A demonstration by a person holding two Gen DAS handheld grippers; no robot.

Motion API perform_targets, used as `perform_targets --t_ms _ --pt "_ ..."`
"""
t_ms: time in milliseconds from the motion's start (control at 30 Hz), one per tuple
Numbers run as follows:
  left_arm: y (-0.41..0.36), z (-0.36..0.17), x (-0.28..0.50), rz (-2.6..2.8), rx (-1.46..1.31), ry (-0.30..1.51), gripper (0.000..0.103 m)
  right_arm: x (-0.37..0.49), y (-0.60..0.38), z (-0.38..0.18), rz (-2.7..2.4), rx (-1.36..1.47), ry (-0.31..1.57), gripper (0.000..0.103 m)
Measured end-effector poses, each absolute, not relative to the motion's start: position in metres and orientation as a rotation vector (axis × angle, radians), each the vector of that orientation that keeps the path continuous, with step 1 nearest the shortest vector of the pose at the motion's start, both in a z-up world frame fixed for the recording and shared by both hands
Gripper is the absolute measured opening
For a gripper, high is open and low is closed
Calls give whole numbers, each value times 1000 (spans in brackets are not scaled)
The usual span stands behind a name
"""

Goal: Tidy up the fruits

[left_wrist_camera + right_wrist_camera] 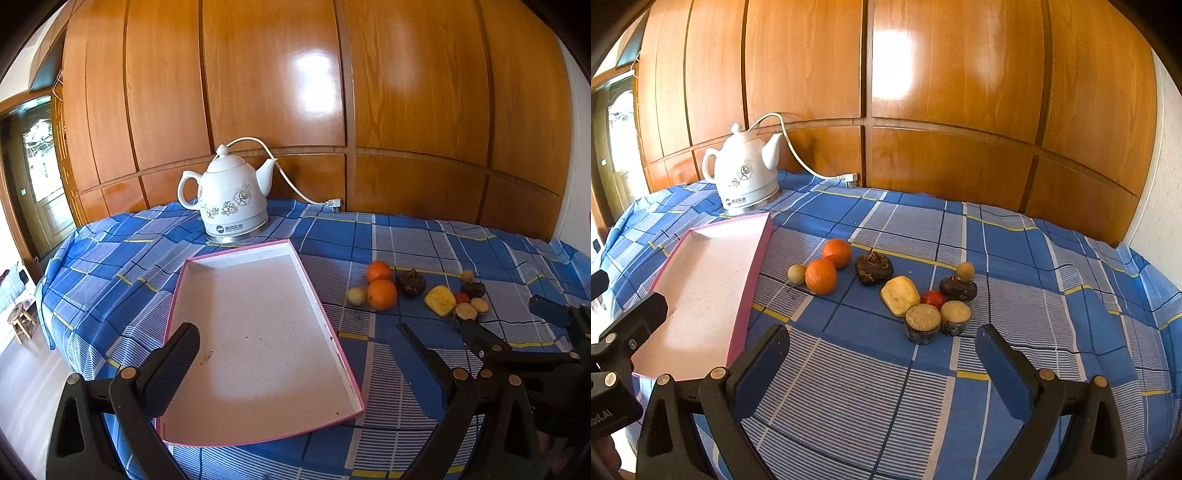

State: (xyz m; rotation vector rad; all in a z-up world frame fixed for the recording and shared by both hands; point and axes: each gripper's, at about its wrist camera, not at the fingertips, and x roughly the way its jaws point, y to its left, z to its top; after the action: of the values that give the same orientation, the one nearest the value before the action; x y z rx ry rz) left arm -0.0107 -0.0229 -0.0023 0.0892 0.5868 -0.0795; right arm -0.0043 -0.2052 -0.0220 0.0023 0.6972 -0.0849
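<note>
Hovering spread and empty: right tongs (882,363) before fruits (886,284) mid-bench, left tongs (295,362) over bare tray (177,295) toward left edge. Starting step, seemingly; next needing closing on nearest piece.

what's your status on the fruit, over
Left gripper open over empty pink tray. Right gripper open, short of fruit pile. All fruit on cloth. Path clear.
</note>
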Motion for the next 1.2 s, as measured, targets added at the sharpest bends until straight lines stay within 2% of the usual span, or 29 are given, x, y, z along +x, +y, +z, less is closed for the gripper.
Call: perform_targets --t_ms 700,1067,1200 --pt "-26 -10 -5 -136 73 642 103 4 -215 -17 -62 -4 704 102" --pt "-23 -18 31 -300 -32 778 103 57 -282 -3 48 -62 875 102" --pt "-27 -12 47 -347 -23 780 103 69 -305 -9 43 -81 883 102"
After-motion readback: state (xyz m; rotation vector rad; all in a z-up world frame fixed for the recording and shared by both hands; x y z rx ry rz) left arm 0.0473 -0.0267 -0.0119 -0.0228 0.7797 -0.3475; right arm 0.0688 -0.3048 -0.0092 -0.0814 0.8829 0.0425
